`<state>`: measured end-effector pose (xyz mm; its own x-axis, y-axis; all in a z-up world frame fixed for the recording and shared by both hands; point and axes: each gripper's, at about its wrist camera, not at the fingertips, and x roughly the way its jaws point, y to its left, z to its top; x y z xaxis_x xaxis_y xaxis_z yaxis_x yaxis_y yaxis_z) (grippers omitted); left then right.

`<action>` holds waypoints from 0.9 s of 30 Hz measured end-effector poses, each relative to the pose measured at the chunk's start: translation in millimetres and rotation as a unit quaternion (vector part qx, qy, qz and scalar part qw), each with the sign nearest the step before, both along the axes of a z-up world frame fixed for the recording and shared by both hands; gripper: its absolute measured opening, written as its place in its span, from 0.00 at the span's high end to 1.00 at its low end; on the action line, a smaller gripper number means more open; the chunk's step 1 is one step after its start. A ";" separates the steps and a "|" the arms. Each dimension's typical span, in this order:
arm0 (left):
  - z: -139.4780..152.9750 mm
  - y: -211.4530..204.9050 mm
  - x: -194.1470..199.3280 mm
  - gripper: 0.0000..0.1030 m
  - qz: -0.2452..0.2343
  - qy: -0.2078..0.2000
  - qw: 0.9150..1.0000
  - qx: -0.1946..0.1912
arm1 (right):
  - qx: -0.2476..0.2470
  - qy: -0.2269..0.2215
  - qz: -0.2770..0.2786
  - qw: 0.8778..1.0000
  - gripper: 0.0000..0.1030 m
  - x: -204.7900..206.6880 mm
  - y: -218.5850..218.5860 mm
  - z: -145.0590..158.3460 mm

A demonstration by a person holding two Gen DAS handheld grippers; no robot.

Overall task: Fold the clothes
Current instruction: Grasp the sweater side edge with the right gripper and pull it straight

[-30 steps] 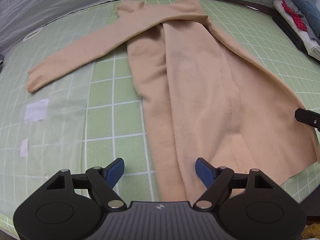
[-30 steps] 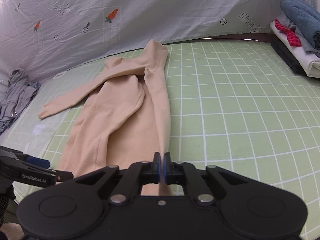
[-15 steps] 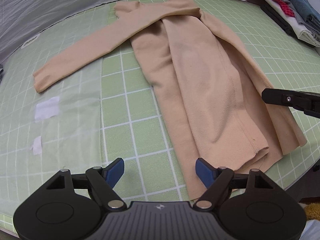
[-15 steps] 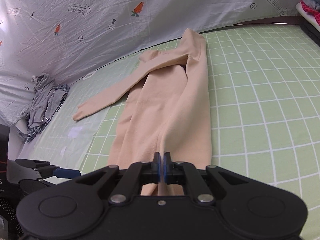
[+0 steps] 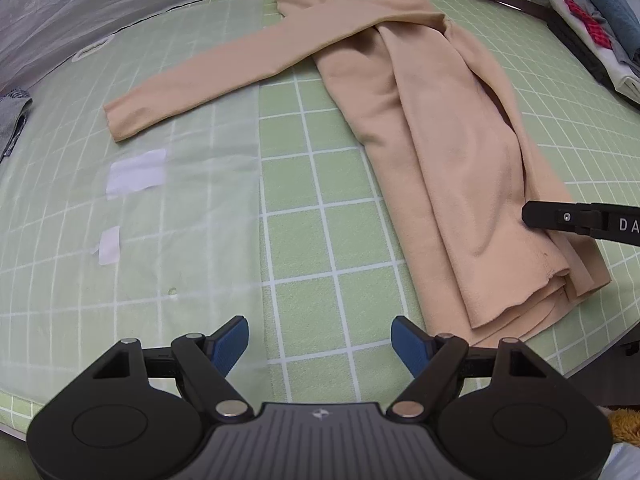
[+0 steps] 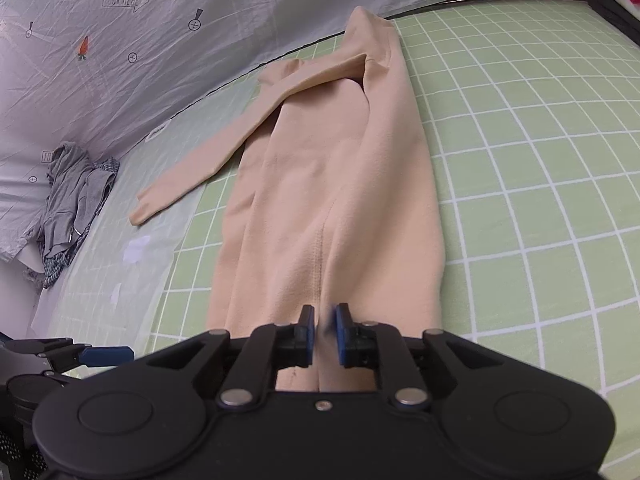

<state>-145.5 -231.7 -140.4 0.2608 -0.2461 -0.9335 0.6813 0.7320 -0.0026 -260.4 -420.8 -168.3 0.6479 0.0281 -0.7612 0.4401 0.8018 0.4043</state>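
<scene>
One garment: beige long-sleeved top (image 5: 448, 152), folded lengthwise on green gridded tabletop (image 5: 320, 240), one sleeve (image 5: 224, 68) flung out sideways.
Two grippers: right gripper (image 6: 323, 334) fingers just parting, hem fabric loose between; left gripper (image 5: 319, 344) fingers wide apart, grasping nothing.
Risk: released hem layers likely to slide apart, fold edge springing open.
Risk: loose sleeve may drag if skipped.
Two other heaps: folded stack (image 5: 600, 28), grey pile (image 6: 76, 196).

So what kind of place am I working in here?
Likely a staged clothes-folding station: a green grid mat on a table, a printed sheet backdrop, folded clothes stacked aside and a beige long-sleeved top laid out.
</scene>
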 end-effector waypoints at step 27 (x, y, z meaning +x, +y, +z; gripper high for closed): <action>2.1 8.6 5.3 0.23 0.030 0.002 1.000 -0.007 | 0.042 -0.026 -0.152 0.987 0.82 -20.8 -43.7 4.8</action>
<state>-140.2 -223.1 -138.3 0.2721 -0.2439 -0.9308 0.6358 0.7716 -0.0163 -281.2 -464.6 -163.5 0.6738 -0.1120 -0.7304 0.6324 0.5986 0.4917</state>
